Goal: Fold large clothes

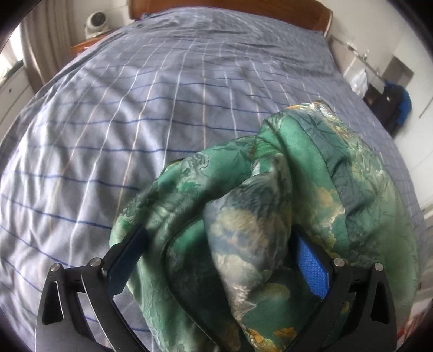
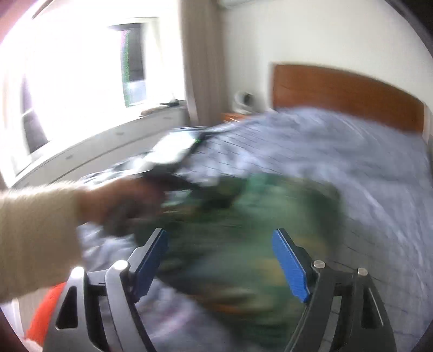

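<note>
A green, leaf-patterned garment (image 1: pixel 297 162) is bunched up above the blue checked bed (image 1: pixel 135 108). My left gripper (image 1: pixel 219 232) is shut on a thick wad of it, and cloth fills the wide gap between the pads and spills over both fingers. In the blurred right wrist view the same garment (image 2: pixel 257 205) lies on the bed (image 2: pixel 338 151), just beyond my right gripper (image 2: pixel 220 232). That gripper stands open, its blue pads (image 2: pixel 291 268) clear of the cloth. A hand (image 2: pixel 121 200) in a cream sleeve holds the left gripper's handle to the left.
A wooden headboard (image 2: pixel 338 89) closes the bed's far end. A nightstand with a white round appliance (image 1: pixel 96 23) stands beside it, near a curtain (image 2: pixel 200 67) and a bright window (image 2: pixel 81 81). Dark bags (image 1: pixel 389 103) sit off the bed's right side. An orange object (image 2: pixel 46 311) shows at the lower left.
</note>
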